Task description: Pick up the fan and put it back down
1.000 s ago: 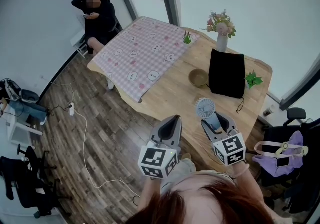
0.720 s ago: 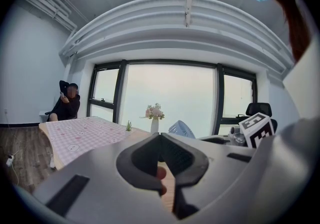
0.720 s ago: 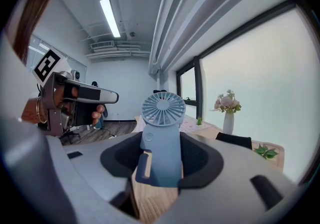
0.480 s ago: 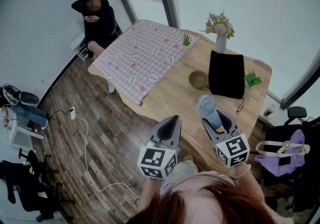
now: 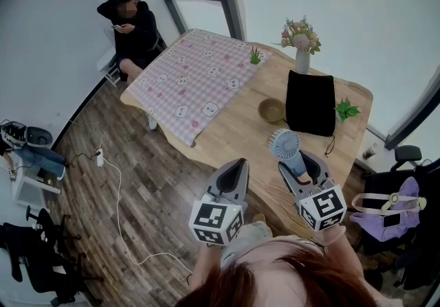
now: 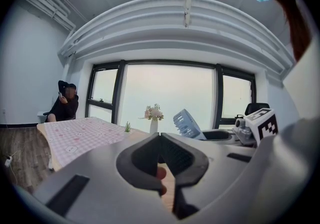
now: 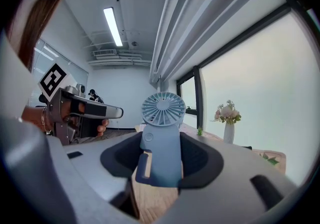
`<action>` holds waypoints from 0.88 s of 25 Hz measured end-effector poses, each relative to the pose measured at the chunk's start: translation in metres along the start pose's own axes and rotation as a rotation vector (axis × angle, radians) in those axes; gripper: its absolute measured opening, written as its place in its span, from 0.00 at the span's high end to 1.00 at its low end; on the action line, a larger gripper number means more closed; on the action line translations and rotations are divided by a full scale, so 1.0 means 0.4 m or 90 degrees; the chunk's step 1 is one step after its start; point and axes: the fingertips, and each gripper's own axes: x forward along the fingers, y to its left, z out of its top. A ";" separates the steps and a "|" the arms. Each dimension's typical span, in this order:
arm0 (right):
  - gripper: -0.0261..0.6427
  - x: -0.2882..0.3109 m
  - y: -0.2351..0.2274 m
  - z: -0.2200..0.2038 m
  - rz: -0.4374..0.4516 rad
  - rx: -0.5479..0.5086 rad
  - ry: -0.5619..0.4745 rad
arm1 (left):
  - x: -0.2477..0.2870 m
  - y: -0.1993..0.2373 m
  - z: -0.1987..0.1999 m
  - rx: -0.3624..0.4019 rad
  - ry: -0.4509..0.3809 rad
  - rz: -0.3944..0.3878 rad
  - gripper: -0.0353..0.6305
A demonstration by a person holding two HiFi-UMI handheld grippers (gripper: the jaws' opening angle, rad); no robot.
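The right tool (image 5: 297,161) is pinching the fan (image 5: 284,143). In the right gripper view, both pads press on the sides of the pale blue handle, which stands upright between them. The round grille is above the tool (image 7: 161,155), and wood grain shows below the base of the fan (image 7: 162,110).

In the head view the fan is lower right of centre, over the near edge of the wooden counter (image 5: 234,127).

The left tool (image 5: 238,163) is at lower centre of the head view, beside the right tool and apart from it. Its jaws are pressed together at the tips (image 6: 160,143) with nothing between them.

On the counter:
- A pink checked cloth (image 5: 196,79) covers the upper-left end.
- A bowl (image 5: 272,109) sits just beside a black bag (image 5: 311,101).
- A vase of flowers (image 5: 301,58) stands beyond the bag.

A seated person (image 5: 134,24) is at upper left.
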 end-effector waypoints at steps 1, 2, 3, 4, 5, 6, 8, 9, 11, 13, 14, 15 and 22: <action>0.64 -0.001 -0.001 0.002 -0.001 -0.003 -0.003 | 0.001 -0.001 0.000 -0.002 -0.001 -0.001 0.93; 0.64 -0.002 -0.003 0.004 -0.002 -0.003 -0.007 | 0.003 -0.002 0.001 -0.003 -0.001 -0.002 0.93; 0.64 -0.004 -0.005 0.005 -0.003 -0.001 -0.011 | 0.006 -0.003 0.001 -0.003 -0.001 -0.004 0.93; 0.64 -0.005 -0.008 0.007 -0.003 0.002 -0.014 | 0.009 -0.005 0.001 -0.003 -0.001 -0.005 0.93; 0.64 -0.006 -0.010 0.008 -0.003 0.004 -0.017 | 0.012 -0.006 0.000 -0.003 0.000 -0.006 0.93; 0.64 -0.007 -0.012 0.009 -0.004 0.006 -0.019 | 0.014 -0.006 0.000 -0.002 0.000 -0.006 0.93; 0.64 -0.007 -0.014 0.012 -0.003 0.006 -0.022 | 0.017 -0.006 -0.001 -0.002 0.001 -0.006 0.93; 0.64 -0.008 -0.014 0.013 -0.003 0.007 -0.023 | 0.018 -0.005 -0.001 -0.002 0.001 -0.006 0.93; 0.64 -0.008 -0.014 0.014 -0.002 0.007 -0.024 | 0.020 -0.004 -0.001 -0.002 0.000 -0.005 0.93; 0.64 -0.008 -0.014 0.014 -0.002 0.007 -0.024 | 0.021 -0.003 0.000 -0.003 0.001 -0.005 0.93; 0.64 -0.008 -0.015 0.015 -0.002 0.007 -0.024 | 0.022 -0.003 0.001 -0.003 0.001 -0.005 0.93; 0.64 -0.007 -0.015 0.015 -0.002 0.007 -0.024 | 0.023 -0.003 0.002 -0.003 0.001 -0.006 0.93; 0.64 0.001 -0.014 0.010 0.002 0.000 -0.022 | 0.031 0.000 0.000 -0.002 0.001 -0.008 0.93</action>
